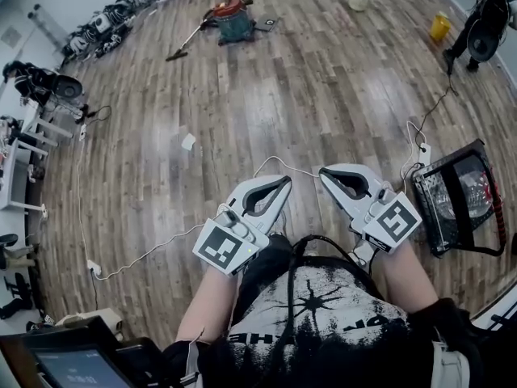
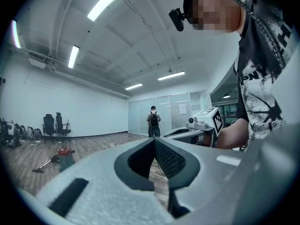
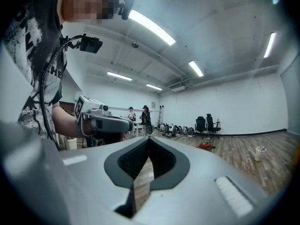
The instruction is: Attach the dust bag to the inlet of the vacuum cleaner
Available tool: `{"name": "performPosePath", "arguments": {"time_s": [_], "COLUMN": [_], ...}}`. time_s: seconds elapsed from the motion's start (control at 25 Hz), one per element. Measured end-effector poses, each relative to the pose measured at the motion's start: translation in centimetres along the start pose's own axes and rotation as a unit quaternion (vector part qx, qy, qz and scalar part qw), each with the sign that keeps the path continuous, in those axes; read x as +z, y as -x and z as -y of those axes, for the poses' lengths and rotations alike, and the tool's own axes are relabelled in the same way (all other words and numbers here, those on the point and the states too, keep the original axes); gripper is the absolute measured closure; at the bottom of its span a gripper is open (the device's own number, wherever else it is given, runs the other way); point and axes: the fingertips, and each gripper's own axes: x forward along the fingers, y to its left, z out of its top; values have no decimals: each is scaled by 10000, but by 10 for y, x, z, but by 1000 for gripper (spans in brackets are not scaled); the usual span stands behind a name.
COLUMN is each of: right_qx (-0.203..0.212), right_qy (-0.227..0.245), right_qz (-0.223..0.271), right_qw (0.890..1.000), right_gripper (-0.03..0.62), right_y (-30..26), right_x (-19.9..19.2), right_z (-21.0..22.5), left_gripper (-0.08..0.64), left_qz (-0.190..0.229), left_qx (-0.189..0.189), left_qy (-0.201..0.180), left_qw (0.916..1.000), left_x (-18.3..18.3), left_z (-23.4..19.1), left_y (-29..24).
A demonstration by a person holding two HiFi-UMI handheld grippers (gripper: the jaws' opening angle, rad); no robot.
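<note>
While the person held both tools level ahead of a black printed T-shirt (image 1: 315,314), the grey plastic left gripper (image 1: 283,182) at 11 o'clock and the matching right gripper (image 1: 324,171) at 1 o'clock each had its jaws pressed together on nothing; their tips were near each other but apart. The red-lidded, teal-bodied canister vacuum cleaner (image 1: 233,19) stood far off at 12 o'clock on the brown wooden plank floor (image 1: 323,95), well apart from both grippers; its hose and floor nozzle (image 1: 179,52) trailed toward 8 o'clock. A small white scrap (image 1: 187,141) lay at 10 o'clock, too small to identify; a black-framed case with a clear panel (image 1: 456,200) lay at 3 o'clock, near the right gripper.
</note>
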Motion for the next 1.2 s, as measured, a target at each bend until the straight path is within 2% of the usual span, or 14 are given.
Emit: {"name": "performPosePath", "arguments": {"time_s": [0.28,0.4,0.44,0.56,0.8,1.2], "right_qx": [-196,-349,-407,-546,-789,-781], "right_qy": [73,123,140,188,171,66], "right_qz": [-151,-207,-218,-259,-300,-284], "right_qw": [9997,9991,9988,9980,9963,9965], "right_gripper": [584,584,584,584,584,584], "right_y": [-67,-93,-101,-125,-158,-199], "right_x": [5,10,12,14,16,11], "right_z": [37,55,60,72,90,101], "left_gripper": [557,557,557,557,557,557], "left_qz": [-65,-354,-338,102,202,159], "left_qx": [-215,-294,-348,-567,-862,-1007], "left_qy": [-17,9,17,5,-131,-54], "left_qw": [9997,9989,9988,9983,9960,9948], "left_x": [-8,-14,-13,-3,-2,-14], "left_z": [-83,-118,-128,-153,-192,-225], "left_y": [-8,-10,-11,-15,-19,-13]}}
